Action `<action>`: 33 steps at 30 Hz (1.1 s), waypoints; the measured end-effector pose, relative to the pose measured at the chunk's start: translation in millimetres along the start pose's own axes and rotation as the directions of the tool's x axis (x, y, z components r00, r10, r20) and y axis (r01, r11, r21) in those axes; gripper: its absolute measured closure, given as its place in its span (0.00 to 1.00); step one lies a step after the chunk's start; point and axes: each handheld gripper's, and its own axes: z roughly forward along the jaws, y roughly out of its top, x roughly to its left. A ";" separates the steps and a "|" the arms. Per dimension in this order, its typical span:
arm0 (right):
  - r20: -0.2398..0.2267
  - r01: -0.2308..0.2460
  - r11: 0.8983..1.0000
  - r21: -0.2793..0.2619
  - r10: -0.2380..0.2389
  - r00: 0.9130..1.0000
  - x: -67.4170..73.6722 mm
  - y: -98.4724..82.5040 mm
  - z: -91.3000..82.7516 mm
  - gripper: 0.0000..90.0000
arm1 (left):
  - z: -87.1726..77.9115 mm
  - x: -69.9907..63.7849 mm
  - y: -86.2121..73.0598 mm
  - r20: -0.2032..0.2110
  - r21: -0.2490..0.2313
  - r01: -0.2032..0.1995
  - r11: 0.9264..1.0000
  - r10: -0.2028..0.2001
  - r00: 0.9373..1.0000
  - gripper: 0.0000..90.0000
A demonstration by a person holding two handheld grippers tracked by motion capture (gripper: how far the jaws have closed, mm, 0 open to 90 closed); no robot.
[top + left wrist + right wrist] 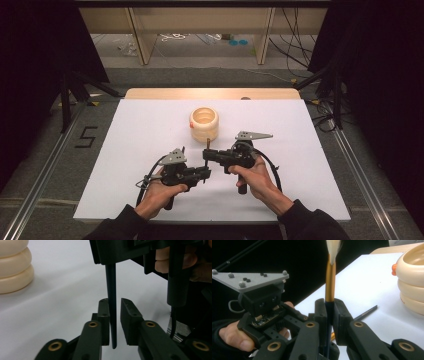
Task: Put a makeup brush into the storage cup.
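My right gripper (206,155) (330,307) is shut on a paintbrush (207,144) held upright, with its gold ferrule (330,280) and white bristles above the jaws. The brush's thin dark handle (111,302) hangs down between the jaws of my left gripper (205,173) (115,307). It rests against one pad, with a gap to the other, so this gripper is open. A cream ribbed pot (204,124) (13,267) (412,277) stands on the white board just beyond both grippers.
The white board (140,135) covers the table, with a wooden edge (210,93) at the back. A thin dark stick (365,312) lies flat beside the pot. Something small and orange (394,268) shows at the pot's side. Dark curtains flank the table.
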 end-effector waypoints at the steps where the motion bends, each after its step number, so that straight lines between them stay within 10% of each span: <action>1: 0.000 0.009 1.000 -0.001 -0.009 1.000 0.2 0.4 -0.1 0.93 | -0.9 -0.4 0.5 -0.003 0.005 -0.007 1.000 0.007 1.000 0.79; 13: 0.057 0.103 0.995 0.014 -0.104 0.993 1.6 8.4 -7.3 0.93 | -24.8 4.4 -1.3 -0.104 -0.006 -0.069 0.998 0.068 0.992 0.45; 24: 0.109 0.166 0.986 0.007 -0.166 0.980 -5.7 18.8 -10.3 0.93 | -45.3 5.2 -13.4 -0.153 0.025 -0.104 0.994 0.106 0.982 0.34; 33: 0.147 0.215 0.977 -0.002 -0.212 0.966 -12.3 38.0 -8.8 0.93 | -51.2 9.3 -28.5 -0.194 0.071 -0.054 0.996 0.067 0.979 0.31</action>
